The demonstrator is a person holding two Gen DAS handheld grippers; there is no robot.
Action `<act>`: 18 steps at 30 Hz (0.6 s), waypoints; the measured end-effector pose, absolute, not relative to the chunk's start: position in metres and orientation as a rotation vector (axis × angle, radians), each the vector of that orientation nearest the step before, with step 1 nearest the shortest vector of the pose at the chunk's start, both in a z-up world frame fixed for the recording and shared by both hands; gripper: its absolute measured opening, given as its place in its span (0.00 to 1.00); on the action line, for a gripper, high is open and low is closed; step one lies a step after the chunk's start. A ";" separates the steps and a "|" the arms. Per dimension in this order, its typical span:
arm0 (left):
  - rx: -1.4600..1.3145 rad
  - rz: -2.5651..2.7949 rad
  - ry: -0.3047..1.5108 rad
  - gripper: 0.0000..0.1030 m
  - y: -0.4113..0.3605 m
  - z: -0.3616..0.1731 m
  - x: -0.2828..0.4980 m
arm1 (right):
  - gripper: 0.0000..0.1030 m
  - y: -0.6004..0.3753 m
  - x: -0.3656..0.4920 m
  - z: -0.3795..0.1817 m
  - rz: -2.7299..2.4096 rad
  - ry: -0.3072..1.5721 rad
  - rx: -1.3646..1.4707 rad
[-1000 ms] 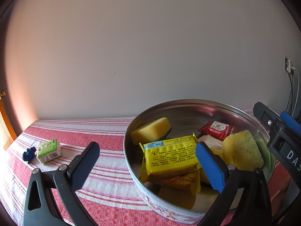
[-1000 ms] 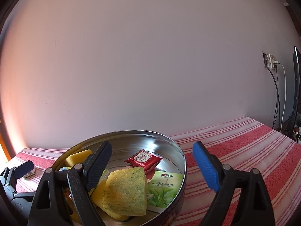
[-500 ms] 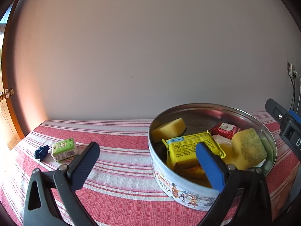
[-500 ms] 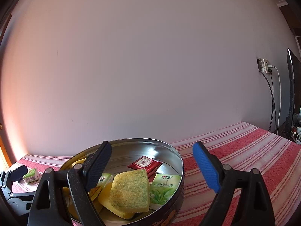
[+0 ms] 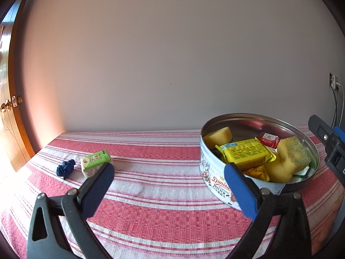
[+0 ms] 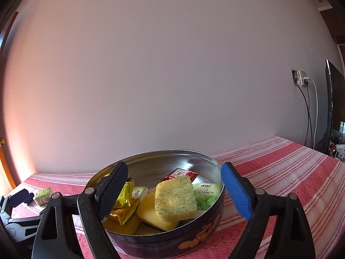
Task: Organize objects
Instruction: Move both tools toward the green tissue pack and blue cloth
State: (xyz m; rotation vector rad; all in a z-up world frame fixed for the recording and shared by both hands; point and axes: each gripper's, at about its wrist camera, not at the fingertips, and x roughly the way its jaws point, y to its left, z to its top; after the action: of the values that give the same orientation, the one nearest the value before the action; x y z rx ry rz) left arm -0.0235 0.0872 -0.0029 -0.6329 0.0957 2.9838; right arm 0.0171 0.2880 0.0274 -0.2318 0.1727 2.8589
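A round cookie tin (image 5: 215, 179) stands on the red striped tablecloth (image 5: 161, 194) at the right, holding yellow sponges (image 5: 293, 153), a yellow packet (image 5: 245, 153) and a red sachet (image 5: 267, 138). The tin (image 6: 194, 237) fills the lower middle of the right wrist view. A small green carton (image 5: 94, 164) and a dark blue crumpled thing (image 5: 65, 168) lie at the left. My left gripper (image 5: 168, 185) is open and empty, above the cloth left of the tin. My right gripper (image 6: 174, 190) is open and empty, in front of the tin.
A plain wall rises behind the table. A wall socket with cables (image 6: 301, 82) and a dark screen edge (image 6: 332, 108) are at the right. A wooden door (image 5: 10, 112) stands at the far left. The green carton also shows in the right wrist view (image 6: 43, 195).
My left gripper has pulled back and to the left, away from the tin, so the carton sits nearer my left finger. My right gripper has drawn back a little from the tin.
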 end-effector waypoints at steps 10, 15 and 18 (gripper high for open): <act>-0.646 2.981 0.097 1.00 0.058 -0.003 -0.021 | 0.87 0.243 0.014 0.023 2.906 0.185 -0.266; -0.636 2.993 0.133 1.00 0.052 -0.003 -0.022 | 0.87 0.231 0.010 0.023 2.924 0.194 -0.289; -0.645 3.004 0.148 1.00 0.045 -0.004 -0.026 | 0.87 0.223 0.006 0.022 2.934 0.193 -0.306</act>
State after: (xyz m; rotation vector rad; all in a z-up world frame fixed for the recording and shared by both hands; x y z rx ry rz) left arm -0.0258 0.0449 -0.0038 -0.6448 0.1483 3.0037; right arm 0.0064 0.2234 0.0223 -0.3055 0.1931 2.9339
